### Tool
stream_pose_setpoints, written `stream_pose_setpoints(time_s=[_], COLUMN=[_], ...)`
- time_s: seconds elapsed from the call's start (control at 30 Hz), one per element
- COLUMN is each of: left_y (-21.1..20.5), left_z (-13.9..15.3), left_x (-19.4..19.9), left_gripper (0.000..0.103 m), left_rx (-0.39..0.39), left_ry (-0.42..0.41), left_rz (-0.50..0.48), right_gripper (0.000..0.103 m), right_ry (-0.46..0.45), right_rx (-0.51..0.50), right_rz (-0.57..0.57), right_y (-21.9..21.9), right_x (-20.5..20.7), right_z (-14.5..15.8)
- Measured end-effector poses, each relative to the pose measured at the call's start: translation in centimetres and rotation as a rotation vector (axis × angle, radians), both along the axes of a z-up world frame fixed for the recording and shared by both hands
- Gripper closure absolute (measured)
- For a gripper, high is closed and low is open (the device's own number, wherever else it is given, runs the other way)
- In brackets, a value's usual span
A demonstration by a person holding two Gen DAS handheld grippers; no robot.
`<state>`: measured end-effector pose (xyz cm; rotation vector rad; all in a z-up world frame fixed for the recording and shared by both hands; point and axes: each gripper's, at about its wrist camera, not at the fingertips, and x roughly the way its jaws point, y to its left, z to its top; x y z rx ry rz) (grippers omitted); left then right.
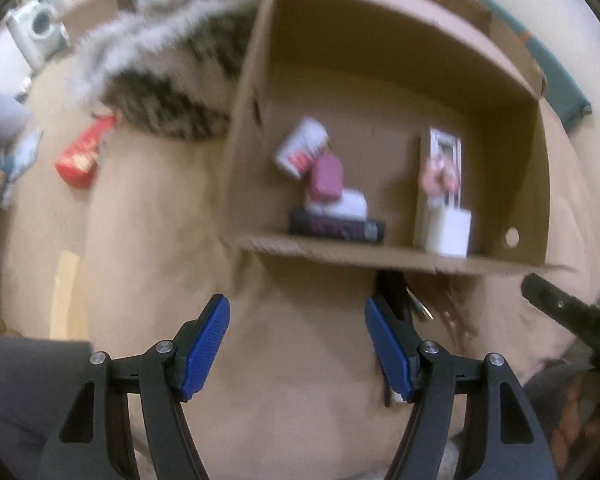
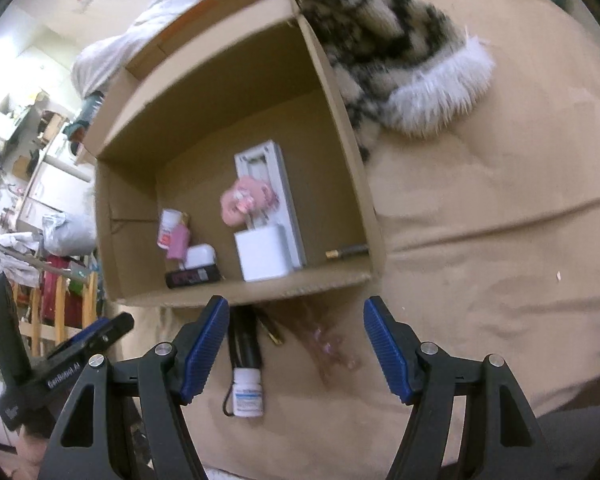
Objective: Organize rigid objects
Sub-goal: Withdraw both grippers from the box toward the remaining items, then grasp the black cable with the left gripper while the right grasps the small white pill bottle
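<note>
Tan bedspread in the foreground; white washing machine against the far wall; cluttered wooden shelving under bright indoor light.

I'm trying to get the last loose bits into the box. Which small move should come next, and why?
Probably lower the right tongs onto the white bottle. It lies on the beige cover just outside the box, near the left finger, and both tongs are open and empty.

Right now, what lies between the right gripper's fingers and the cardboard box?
In the right wrist view, a dark tube-like object and a small white bottle lie on the tan cover between the right gripper and the cardboard box.
</note>
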<state>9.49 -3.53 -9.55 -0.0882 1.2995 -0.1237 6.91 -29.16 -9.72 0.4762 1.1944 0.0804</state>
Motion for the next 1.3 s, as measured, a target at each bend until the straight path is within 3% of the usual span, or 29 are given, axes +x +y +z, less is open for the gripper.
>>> stream_pose_setpoints(time_s=[0.17, 0.27, 0.4, 0.7, 0.77, 0.9, 1.1, 1.3], left_y=[-0.7, -1.7, -4.6, -9.3, -9.4, -9.2, -8.3, -3.1], left_z=[-1.3, -2.3, -4.0, -7.8, -8.1, -8.0, -7.2, -6.2], left_x=[0.2, 0.8, 1.6, 2.6, 2.7, 2.9, 2.9, 3.2], left_gripper=[0.036, 0.036, 0.039, 0.054, 0.056, 0.080, 0.084, 0.084], left_rx=[0.004, -0.048, -0.073, -0.015, -0.014, -0.008, 0.009, 0.042], left_ry=[0.042, 0.086, 0.149, 0.236, 0.241, 0.241, 0.224, 0.254], left_rz=[0.011, -0.003, -0.036, -0.046, -0.029, -0.025, -0.069, -0.016], right_gripper=[0.030, 0.030, 0.029, 0.030, 0.030, 0.030, 0.030, 0.030], right_ry=[0.047, 0.082, 0.110, 0.069, 0.084, 0.094, 0.106, 0.184], right_rx=[0.034, 0.021, 0.083, 0.080, 0.097, 0.115, 0.099, 0.119], right_rz=[0.005, -0.008, -0.061, -0.060, -0.070, -0.060, -0.035, 0.061], right_y=[0.1, -0.1, -0.9, -1.3, -1.6, -1.2, -0.5, 2.0], right_x=[0.1, 0.3, 0.8, 0.6, 0.7, 0.9, 1.1, 0.8], right_z=[-1.0, -1.8, -2.6, -1.4, -1.7, -2.1, -2.3, -3.9])
